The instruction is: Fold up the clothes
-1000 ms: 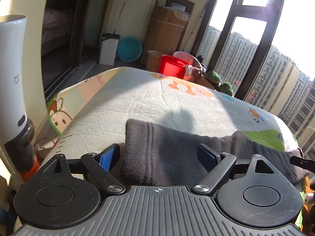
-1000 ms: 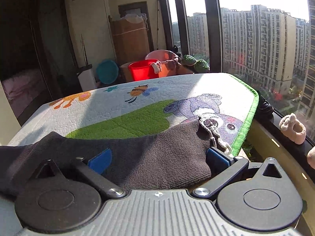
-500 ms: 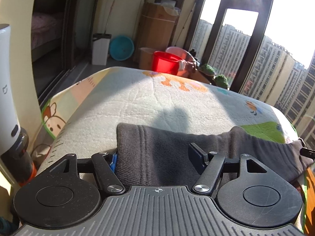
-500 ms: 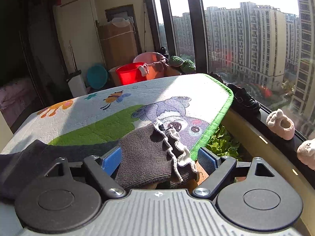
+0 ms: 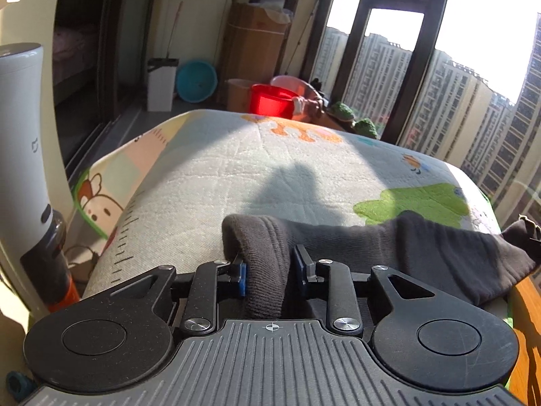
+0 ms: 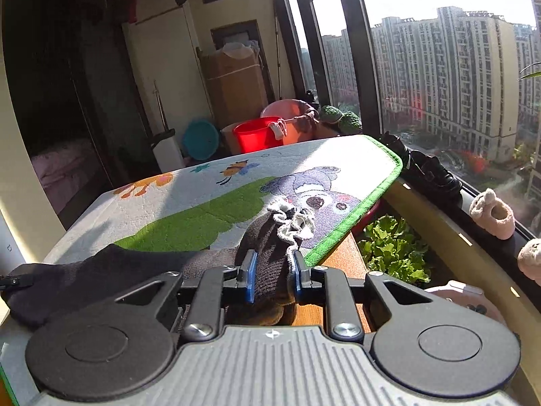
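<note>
**Both grippers clamped on opposite ends of one garment**

The left gripper (image 5: 268, 267) pinched the ribbed end of the dark grey knitted garment (image 5: 422, 247); the right gripper (image 6: 272, 270) pinched its white-trimmed end (image 6: 292, 223). The garment spanned the near edge of the cartoon-printed padded mat (image 5: 236, 169), sagging between grips. Risk: thick knit could slip from narrow pads, or uneven pulling could skew the fold. A sunlit balcony room with a red bucket (image 5: 270, 103) lay beyond.

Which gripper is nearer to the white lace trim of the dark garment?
Right. The right gripper is shut on the dark garment just below the white lace trim; the left gripper clamps the opposite end.
</note>
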Demonstrator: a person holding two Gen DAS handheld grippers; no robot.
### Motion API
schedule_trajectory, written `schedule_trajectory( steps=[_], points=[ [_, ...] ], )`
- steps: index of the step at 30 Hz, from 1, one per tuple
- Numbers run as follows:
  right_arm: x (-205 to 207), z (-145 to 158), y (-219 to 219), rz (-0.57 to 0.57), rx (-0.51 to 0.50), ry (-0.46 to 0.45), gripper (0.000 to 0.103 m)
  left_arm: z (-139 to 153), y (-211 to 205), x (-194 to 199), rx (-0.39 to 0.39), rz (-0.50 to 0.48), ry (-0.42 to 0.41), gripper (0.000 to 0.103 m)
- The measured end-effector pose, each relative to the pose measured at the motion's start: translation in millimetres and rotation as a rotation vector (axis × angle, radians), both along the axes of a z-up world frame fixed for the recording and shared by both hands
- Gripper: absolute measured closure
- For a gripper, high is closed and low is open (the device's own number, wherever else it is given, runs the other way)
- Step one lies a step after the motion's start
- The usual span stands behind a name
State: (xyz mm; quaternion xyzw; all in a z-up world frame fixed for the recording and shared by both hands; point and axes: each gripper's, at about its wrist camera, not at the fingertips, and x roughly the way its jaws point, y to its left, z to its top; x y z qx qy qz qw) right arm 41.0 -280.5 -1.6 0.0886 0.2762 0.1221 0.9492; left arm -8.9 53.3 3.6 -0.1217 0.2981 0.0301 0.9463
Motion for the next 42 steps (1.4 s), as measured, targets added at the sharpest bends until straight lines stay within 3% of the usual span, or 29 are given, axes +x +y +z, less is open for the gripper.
schedule_trajectory(
  steps=[2, 4, 7, 9, 11, 13, 15, 18, 19, 21, 22, 23, 24, 27, 30, 34, 38, 40, 42],
  points=[
    [-12.2, 1.4, -4.7, -0.006, -0.019, 0.005, 0.081, 2.1, 1.1, -11.3, 0.009, -0.007, -0.012, 0.071],
    [-22.5, 2.6, -3.0, -0.04, -0.114, -0.006, 0.074, 6.4, 0.5, -20.4, 0.07, -0.016, -0.029, 0.057],
    [-40.2, 19.4, 10.5, -0.097, -0.29, -0.122, 0.072, 13.6, -1.1, -33.9, 0.176, -0.031, -0.056, 0.039],
    [-49.6, 36.3, 22.5, -0.032, -0.266, -0.181, 0.073, 18.4, -2.1, -42.9, 0.246, -0.041, -0.074, 0.025],
    [-53.7, 52.2, 50.6, 0.114, -0.227, -0.215, 0.074, 23.3, -3.2, -51.9, 0.316, -0.051, -0.092, 0.017],
    [-53.3, 52.1, 92.0, 0.305, -0.195, -0.184, 0.074, 28.1, -4.2, -60.9, 0.387, -0.061, -0.11, 0.009],
    [-56.0, 42.7, 139.7, 0.488, -0.205, -0.16, 0.074, 32.9, -5.3, -69.9, 0.457, -0.071, -0.128, 0.009],
    [-63.8, 20.6, 217.2, 0.762, -0.24, -0.132, 0.062, 38.0, -7.7, -82.5, 0.55, -0.093, -0.148, 0.009],
    [-66.4, 12.8, 235.9, 0.814, -0.253, -0.13, 0.054, 36.8, -9.2, -86.7, 0.567, -0.114, -0.148, 0.009],
    [-69.5, -2.1, 266.4, 0.873, -0.286, -0.131, 0.051, 33.1, -8.8, -96.2, 0.59, -0.146, -0.153, 0.008],
    [-69.3, -6.3, 273.5, 0.872, -0.291, -0.129, 0.056, 31.8, -8.0, -98.5, 0.591, -0.147, -0.154, 0.006],
    [-68.9, -8.4, 277.3, 0.862, -0.286, -0.127, 0.083, 29.7, -5.9, -100.7, 0.586, -0.149, -0.159, 0.006],
    [-65.1, -6.9, 276.3, 0.847, -0.258, -0.113, 0.094, 27.5, -3.3, -102.0, 0.576, -0.153, -0.166, 0.006],
    [-48.7, 9.3, 257.0, 0.773, -0.145, -0.069, 0.097, 20.6, -0.3, -96.8, 0.535, -0.195, -0.193, 0.005],
    [-46.1, 24.3, 237.8, 0.716, -0.131, -0.081, 0.098, 13.1, -7.8, -74.3, 0.504, -0.279, -0.22, 0.004],
    [-51.0, 31.8, 226.3, 0.699, -0.106, -0.066, 0.098, -5.8, -29.7, -27.2, 0.534, -0.373, -0.214, 0.004],
    [-52.8, 34.8, 201.4, 0.649, -0.078, -0.074, 0.097, -15.2, -56.6, 0.2, 0.614, -0.448, -0.242, 0.007],
    [-48.5, 37.2, 163.4, 0.541, -0.014, -0.065, 0.094, -16.5, -66.7, 2.9, 0.648, -0.473, -0.241, 0.04],
    [-44.8, 39.6, 105.2, 0.353, 0.055, -0.047, 0.085, -17.9, -69.2, 0.0, 0.65, -0.474, -0.24, 0.057]
  ],
)
